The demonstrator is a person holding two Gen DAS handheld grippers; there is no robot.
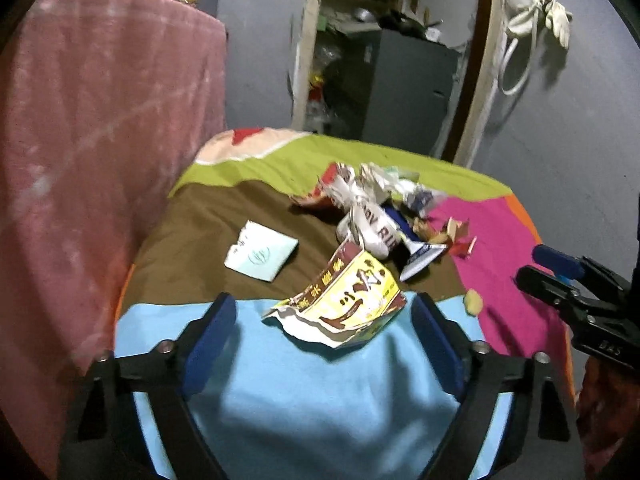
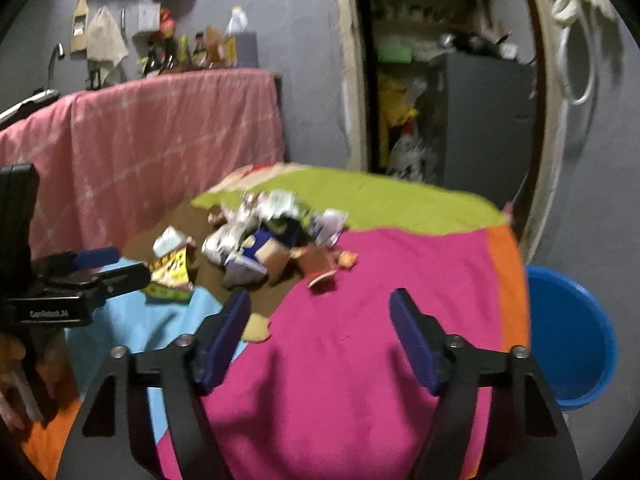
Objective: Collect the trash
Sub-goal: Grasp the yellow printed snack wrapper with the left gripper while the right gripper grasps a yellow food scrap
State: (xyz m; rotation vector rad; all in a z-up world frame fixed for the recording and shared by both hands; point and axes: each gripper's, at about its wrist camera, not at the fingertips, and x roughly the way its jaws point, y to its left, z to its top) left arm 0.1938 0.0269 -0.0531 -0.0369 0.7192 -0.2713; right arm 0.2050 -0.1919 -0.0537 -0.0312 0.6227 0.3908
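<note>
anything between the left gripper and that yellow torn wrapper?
Nothing visible. The left gripper is open over the light blue patch of the cloth, and the yellow wrapper lies just beyond its fingertips with only bare cloth between. Other trash sits farther back.

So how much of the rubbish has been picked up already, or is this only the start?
Looks like the start. Nothing seems collected: the blue tub beside the table shows nothing inside. Both the left gripper and right gripper are open and hold nothing. The yellow wrapper, the light-blue paper, the small yellow scrap and the heap of wrappers all lie on the patchwork cloth.
</note>
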